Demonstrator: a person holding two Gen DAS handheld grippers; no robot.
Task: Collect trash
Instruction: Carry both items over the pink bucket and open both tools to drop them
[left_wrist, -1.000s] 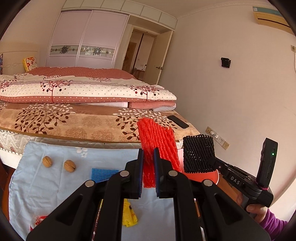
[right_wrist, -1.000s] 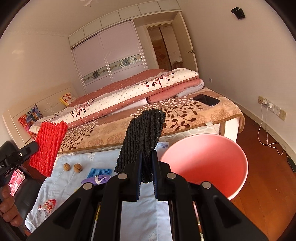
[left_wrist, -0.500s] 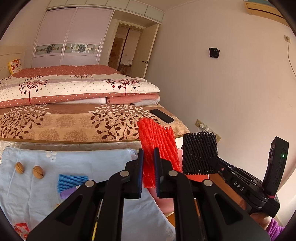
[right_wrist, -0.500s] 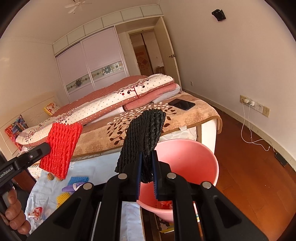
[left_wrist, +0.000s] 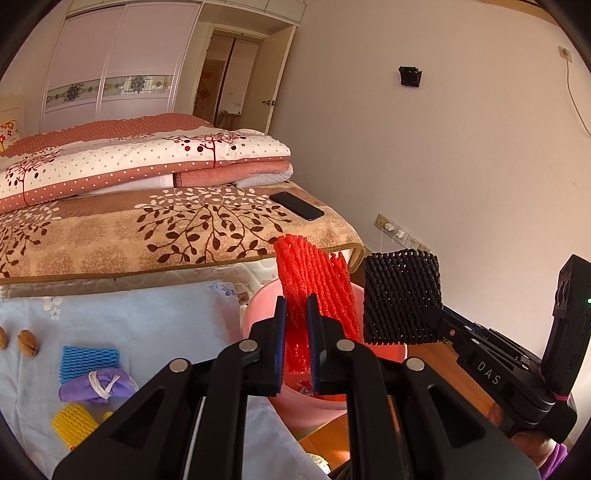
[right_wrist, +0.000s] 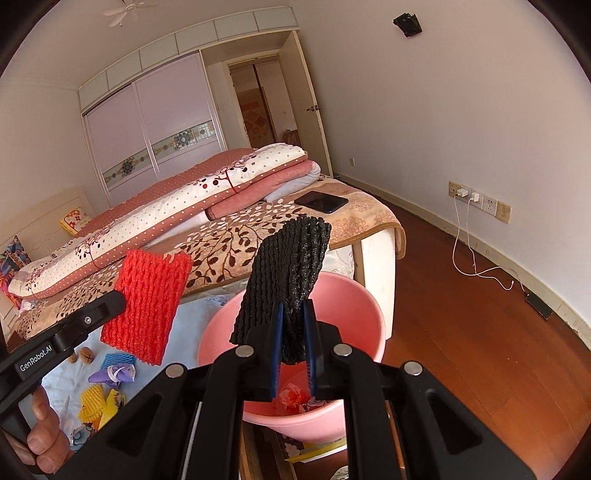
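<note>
In the right wrist view, the right gripper fills the lower centre of the frame, its jaws pinching the lower end of a black foam fruit net. The net stands up from the jaws with its long axis tilted, its free end leaning toward the upper right of the frame. Directly behind and below it sits the pink bucket, with some red scraps already lying in its bottom.

In the left wrist view, the left gripper occupies the lower centre, its jaws pressed onto the lower part of a red foam fruit net. This net also runs upward out of the jaws and leans slightly toward the upper left of the frame. It looks to hang over the near left rim of the bucket rather than over its middle.

The main risk I see is the red net. Released from here, so light a piece could catch the rim or drift out and land on the pale blue cloth or the wooden floor. The foam mesh could also cling to the blue pads and fail to drop cleanly. The two grippers are close together, so they could knock each other over the bucket.

Farther left on the cloth lie a blue net, a purple pouch, a yellow net and walnuts, not yet collected. Beyond them is the bed.
</note>
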